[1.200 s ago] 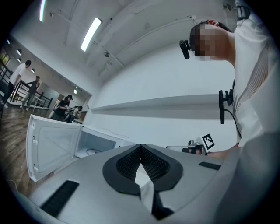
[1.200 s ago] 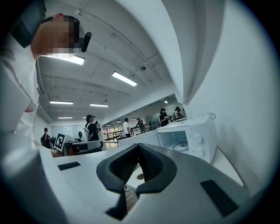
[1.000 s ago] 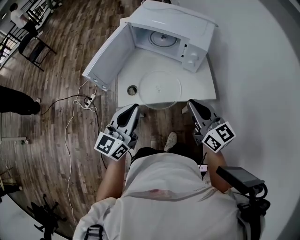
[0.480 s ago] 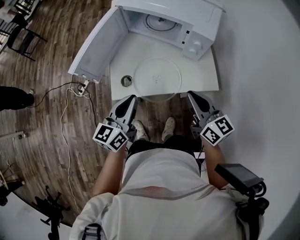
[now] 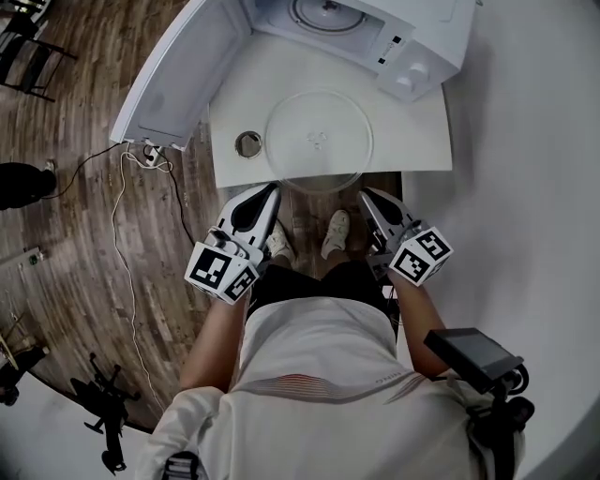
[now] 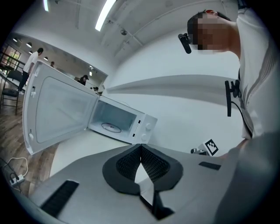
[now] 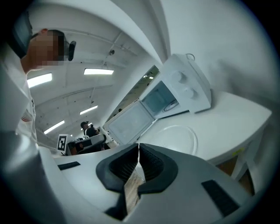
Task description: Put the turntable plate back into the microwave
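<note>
The clear glass turntable plate [image 5: 319, 141] lies flat on the white table [image 5: 234, 98], its near rim at the table's front edge. It also shows in the right gripper view, plate [image 7: 175, 138]. Behind it stands the white microwave [image 5: 417, 42] with its door [image 5: 173, 80] swung wide open to the left. A roller ring [image 5: 323, 14] sits in the cavity. My left gripper [image 5: 274, 190] is shut and empty, just short of the front edge, left of the plate. My right gripper [image 5: 364, 197] is shut and empty to the plate's right. Neither touches the plate.
A small round metal-rimmed hole [image 5: 248, 143] is in the table left of the plate. A power strip and cable [image 5: 150, 155] lie on the wooden floor under the door. A white wall runs along the right. The person's shoes [image 5: 335, 234] are under the table edge.
The head view has closed in on the table. Both grippers have sunk and now sit at the front edge on either side of the plate. Both stayed shut.
</note>
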Demonstrator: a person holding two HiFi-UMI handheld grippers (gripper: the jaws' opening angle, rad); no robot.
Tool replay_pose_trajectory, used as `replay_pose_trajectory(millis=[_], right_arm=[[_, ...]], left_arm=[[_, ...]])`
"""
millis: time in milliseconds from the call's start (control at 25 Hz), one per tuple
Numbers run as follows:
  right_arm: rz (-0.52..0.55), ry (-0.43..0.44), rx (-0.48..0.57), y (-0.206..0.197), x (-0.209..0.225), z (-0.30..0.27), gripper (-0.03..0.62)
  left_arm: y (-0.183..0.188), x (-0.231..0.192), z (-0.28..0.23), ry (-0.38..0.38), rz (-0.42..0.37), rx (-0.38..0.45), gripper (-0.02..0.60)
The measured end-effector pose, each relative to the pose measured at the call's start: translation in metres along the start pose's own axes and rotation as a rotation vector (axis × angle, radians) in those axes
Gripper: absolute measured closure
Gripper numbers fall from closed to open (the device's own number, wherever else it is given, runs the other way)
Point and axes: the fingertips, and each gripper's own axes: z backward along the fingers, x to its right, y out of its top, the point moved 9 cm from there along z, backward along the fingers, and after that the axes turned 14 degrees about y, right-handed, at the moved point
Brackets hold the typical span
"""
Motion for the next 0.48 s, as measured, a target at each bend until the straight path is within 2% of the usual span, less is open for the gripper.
replay_pose_trajectory(millis=[120,320,480], right_arm=[[-0.146,0.023,0.039,-0.027,0.014,0.001,0.567],[-0.353,0.013,0.118,-0.055,0.026,-0.007,0.421],[-0.506,-0.009,0.176,-0.084,0.042,-0.008,0.382]], left_arm=[[-0.005,-0.006,0.003,-0.002,0.002,-0.02,0.572],[-0.012,-0.014,0.008,0.01,0.014,-0.049,0.572],[-0.022,-0.02,0.008,0.013,0.017,-0.073,0.572]])
